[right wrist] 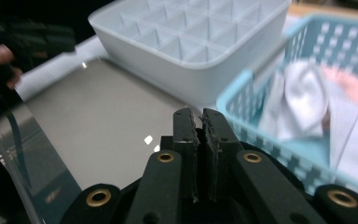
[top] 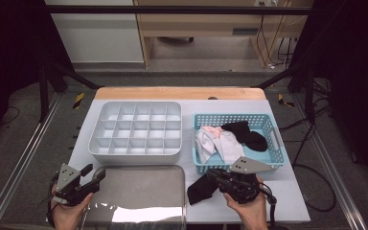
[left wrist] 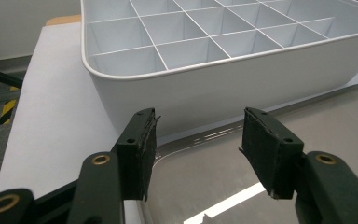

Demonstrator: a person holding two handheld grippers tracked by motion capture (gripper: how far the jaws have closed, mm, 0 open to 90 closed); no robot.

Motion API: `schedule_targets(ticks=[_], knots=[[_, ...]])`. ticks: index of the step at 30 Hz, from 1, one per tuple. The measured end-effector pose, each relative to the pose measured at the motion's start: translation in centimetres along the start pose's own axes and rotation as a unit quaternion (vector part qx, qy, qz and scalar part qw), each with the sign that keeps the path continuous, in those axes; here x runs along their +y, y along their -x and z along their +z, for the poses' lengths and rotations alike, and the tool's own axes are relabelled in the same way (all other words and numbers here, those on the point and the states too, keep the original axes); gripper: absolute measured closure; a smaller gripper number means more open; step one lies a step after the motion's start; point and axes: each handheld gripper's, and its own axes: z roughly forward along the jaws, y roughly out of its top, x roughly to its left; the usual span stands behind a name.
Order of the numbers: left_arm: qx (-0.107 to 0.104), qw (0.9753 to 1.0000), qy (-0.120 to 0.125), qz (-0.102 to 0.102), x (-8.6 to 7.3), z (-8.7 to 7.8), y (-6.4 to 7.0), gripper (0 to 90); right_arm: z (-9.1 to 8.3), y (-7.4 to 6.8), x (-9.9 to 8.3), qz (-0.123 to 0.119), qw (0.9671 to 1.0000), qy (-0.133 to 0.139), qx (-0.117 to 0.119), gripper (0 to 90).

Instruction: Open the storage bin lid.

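A black sock [top: 202,189] lies on the table between the metal tray [top: 139,189] and the blue basket [top: 275,139], at the tip of the right gripper [top: 214,176], whose jaws look pressed together; whether they pinch it, I cannot tell. The basket holds white, pink and black garments. The divided white organizer [top: 135,130] sits empty. The left gripper [top: 95,173] hovers with jaws wide over the tray's corner.

A black sock [top: 202,188] lies crumpled and limp on the desk [top: 287,201], near its front edge, between the metal tray [top: 139,191] and the front of the blue basket [top: 199,143]. Its right end sits at the right tool [top: 214,175], whose jaws are pressed together.
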Motion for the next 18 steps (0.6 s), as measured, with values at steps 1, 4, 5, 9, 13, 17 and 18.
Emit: schedule_targets(ticks=[1,4,5,9,13,17,18], knots=[[0.001,1.0,0.001,-0.002,0.0,0.0,0.0,43.6,0.3,0.2,-0.5,0.003,1.0,-0.007,-0.002,84.3],[0.003,1.0,-0.001,0.0,0.0,0.0,0.0,43.1,1.2,1.0,-1.8,0.015,0.9996,-0.024,-0.003,84.2],[0.003,1.0,-0.003,-0.001,0.0,0.0,0.0,43.1,1.6,1.3,-2.2,0.017,0.9993,-0.03,-0.009,84.1],[0.006,1.0,-0.008,0.001,0.0,0.1,0.0,42.9,3.3,2.3,-4.2,0.026,0.9977,-0.06,-0.018,83.4],[0.006,0.9997,-0.025,0.0,-0.2,0.5,-0.2,42.3,4.3,2.9,-5.4,0.034,0.9965,-0.075,-0.016,80.1],[0.006,0.9996,-0.028,-0.006,-0.3,0.6,-0.4,41.0,4.9,3.0,-6.0,0.029,0.9962,-0.079,-0.023,71.7],[0.005,0.9996,-0.027,-0.007,-0.3,0.5,-0.5,40.4,5.0,2.9,-6.0,0.026,0.9964,-0.077,-0.026,69.1]])
